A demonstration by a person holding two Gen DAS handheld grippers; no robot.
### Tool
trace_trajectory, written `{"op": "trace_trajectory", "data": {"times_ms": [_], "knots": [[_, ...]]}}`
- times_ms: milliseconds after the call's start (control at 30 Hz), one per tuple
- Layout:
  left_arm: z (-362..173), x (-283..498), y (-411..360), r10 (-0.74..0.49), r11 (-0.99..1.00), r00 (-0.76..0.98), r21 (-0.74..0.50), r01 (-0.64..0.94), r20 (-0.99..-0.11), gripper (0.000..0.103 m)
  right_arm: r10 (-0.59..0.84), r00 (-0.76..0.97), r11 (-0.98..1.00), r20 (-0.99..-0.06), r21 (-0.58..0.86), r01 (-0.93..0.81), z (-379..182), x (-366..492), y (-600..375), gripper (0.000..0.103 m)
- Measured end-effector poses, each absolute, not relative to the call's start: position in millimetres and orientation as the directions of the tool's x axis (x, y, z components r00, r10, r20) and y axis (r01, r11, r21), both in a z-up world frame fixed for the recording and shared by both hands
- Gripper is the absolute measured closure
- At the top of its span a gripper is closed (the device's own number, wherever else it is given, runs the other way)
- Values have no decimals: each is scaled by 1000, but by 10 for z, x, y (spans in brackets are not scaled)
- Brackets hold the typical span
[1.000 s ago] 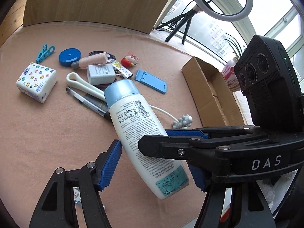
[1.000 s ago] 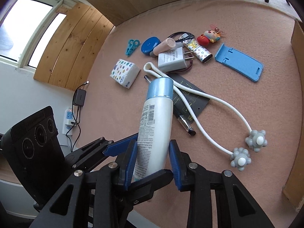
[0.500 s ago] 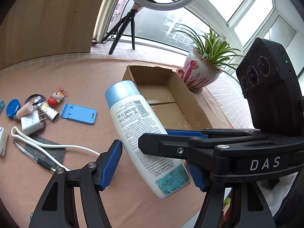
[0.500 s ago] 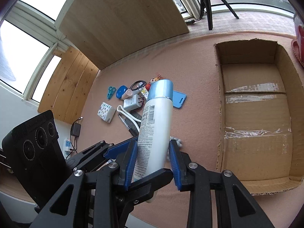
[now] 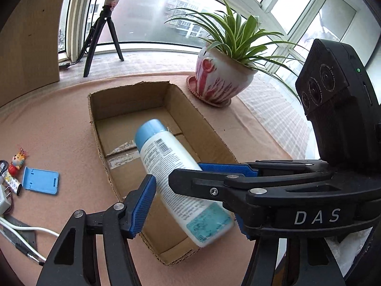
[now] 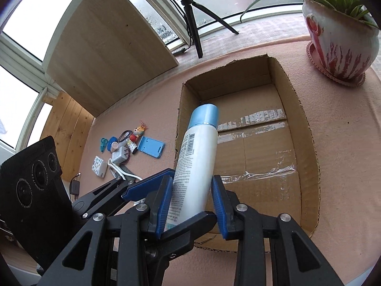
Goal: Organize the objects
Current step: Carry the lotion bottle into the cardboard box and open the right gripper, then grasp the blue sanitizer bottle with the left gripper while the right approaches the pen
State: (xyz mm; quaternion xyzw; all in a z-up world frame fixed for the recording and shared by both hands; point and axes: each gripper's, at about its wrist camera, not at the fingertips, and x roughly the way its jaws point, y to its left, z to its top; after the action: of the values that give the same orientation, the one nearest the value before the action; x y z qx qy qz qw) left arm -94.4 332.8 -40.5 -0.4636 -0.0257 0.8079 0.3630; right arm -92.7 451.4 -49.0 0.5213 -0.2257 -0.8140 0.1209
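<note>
A white lotion bottle [image 5: 176,178] with a light blue cap is held in the air over the open cardboard box [image 5: 128,100]. My right gripper [image 6: 191,205] is shut on the bottle [image 6: 197,157] near its base, cap pointing away over the box [image 6: 307,166]. My left gripper [image 5: 190,188] straddles the same bottle; its left pad [image 5: 142,205] stands just off the bottle and the right pad is hidden behind the right gripper's arm. The box holds nothing else.
A potted spider plant [image 5: 221,81] stands beyond the box. A blue phone stand [image 5: 40,181], small doll [image 5: 16,163], charger, white cable and other small items [image 6: 119,152] lie on the pink table left of the box. A tripod [image 6: 193,23] stands at the window.
Both grippers have swung right with the bottle, from above the pile of small items to above the cardboard box. The grip on the bottle has not changed.
</note>
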Motion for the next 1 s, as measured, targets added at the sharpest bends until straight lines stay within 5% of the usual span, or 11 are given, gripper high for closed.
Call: {"op": "trace_trajectory", "data": {"times_ms": [167,267,1000], "knots": [[-464,-1020,3439,555,-775,-331,-329,-540,-763,32,-353,-467,-903,-811,426,-58,-463,-957,4644,69],[-491,-1030,3334,542,-790,-333,-334,-513,-772,29,-304,-498,-914,-812,397,-89,-449,-927,4723,49],[-558,-782,1514,365,-929,-427,-291,-230,-827,26,-382,-458,-916,-803,393,75,-411,-956,3855,48]]}}
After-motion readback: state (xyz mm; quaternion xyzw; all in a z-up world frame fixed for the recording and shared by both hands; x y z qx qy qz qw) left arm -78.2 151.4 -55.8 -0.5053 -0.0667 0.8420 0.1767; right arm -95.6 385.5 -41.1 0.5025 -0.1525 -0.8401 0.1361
